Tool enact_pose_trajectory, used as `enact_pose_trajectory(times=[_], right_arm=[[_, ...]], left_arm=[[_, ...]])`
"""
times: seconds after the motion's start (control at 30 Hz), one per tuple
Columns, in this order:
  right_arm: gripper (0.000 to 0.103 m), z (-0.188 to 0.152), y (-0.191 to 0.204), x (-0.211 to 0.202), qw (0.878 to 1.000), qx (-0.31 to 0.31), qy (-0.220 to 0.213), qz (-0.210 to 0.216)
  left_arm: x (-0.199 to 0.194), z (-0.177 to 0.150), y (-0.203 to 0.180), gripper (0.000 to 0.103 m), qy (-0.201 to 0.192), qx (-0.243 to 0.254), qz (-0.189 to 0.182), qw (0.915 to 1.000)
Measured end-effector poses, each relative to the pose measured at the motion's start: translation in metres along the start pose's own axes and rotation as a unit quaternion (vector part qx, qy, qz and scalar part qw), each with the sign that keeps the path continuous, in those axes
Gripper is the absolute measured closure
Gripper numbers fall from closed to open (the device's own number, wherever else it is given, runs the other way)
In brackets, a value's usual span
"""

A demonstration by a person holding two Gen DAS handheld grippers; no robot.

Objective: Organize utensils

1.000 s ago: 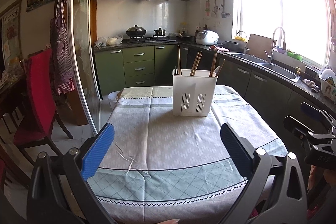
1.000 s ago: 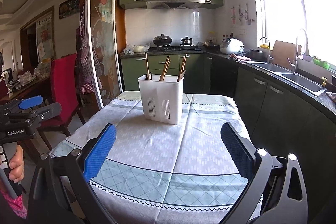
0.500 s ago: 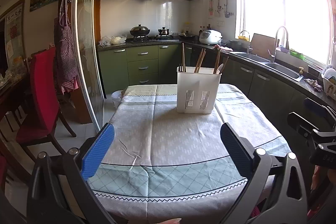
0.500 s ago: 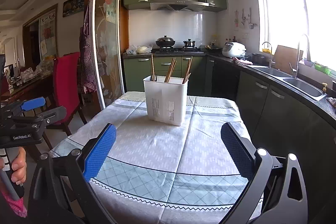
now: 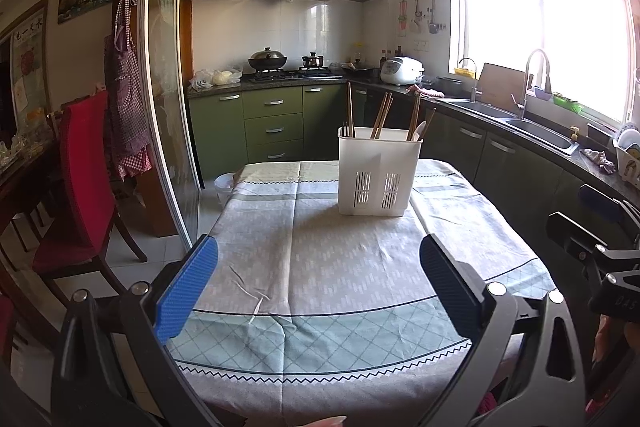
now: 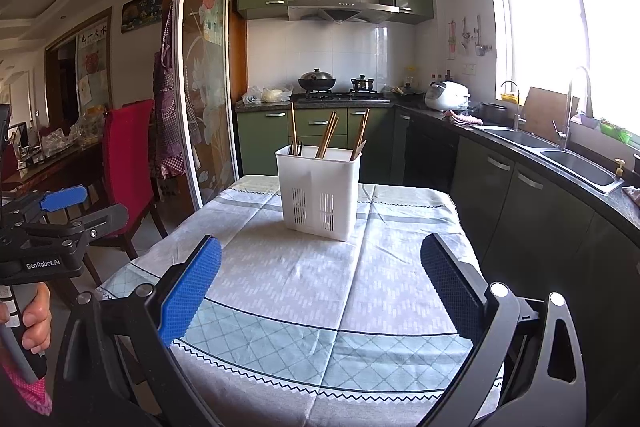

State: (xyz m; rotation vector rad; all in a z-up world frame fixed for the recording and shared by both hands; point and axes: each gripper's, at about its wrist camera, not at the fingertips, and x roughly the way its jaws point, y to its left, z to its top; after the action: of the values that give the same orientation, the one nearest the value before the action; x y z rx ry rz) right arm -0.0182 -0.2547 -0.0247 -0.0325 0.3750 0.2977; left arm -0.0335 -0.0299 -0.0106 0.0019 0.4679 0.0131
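Note:
A white slotted utensil holder (image 5: pixel 378 175) (image 6: pixel 320 193) stands upright on the far half of the table. Several wooden chopsticks (image 5: pixel 382 115) (image 6: pixel 327 135) stick up out of it, along with a pale spoon (image 5: pixel 420 130). My left gripper (image 5: pixel 318 279) hovers over the table's near end, open, nothing between its blue pads. My right gripper (image 6: pixel 320 279) is likewise open and empty, well short of the holder. Each gripper shows at the side of the other's view: the right gripper (image 5: pixel 592 227) and the left gripper (image 6: pixel 60 215), held by a hand (image 6: pixel 34 319).
A grey and teal tablecloth (image 5: pixel 340 267) covers the table. A red chair (image 5: pixel 84 183) stands at the left beside a glass sliding door (image 5: pixel 168 107). Green cabinets, a stove with pots (image 5: pixel 268 61) and a sink counter (image 5: pixel 532 131) run along the back and right.
Both grippers have tilted up and drifted slightly; the holder sits a little higher and further right in the left view. Both stay open and empty.

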Motion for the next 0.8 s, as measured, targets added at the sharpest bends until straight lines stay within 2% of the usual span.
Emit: enact_pose_trajectory(times=[0.8], right_arm=[[0.005, 0.001, 0.0015, 0.0011, 1.0, 0.0, 0.001, 0.004]], left_arm=[[0.0008, -0.0001, 0.0009, 0.007, 0.002, 0.001, 0.001, 1.0]])
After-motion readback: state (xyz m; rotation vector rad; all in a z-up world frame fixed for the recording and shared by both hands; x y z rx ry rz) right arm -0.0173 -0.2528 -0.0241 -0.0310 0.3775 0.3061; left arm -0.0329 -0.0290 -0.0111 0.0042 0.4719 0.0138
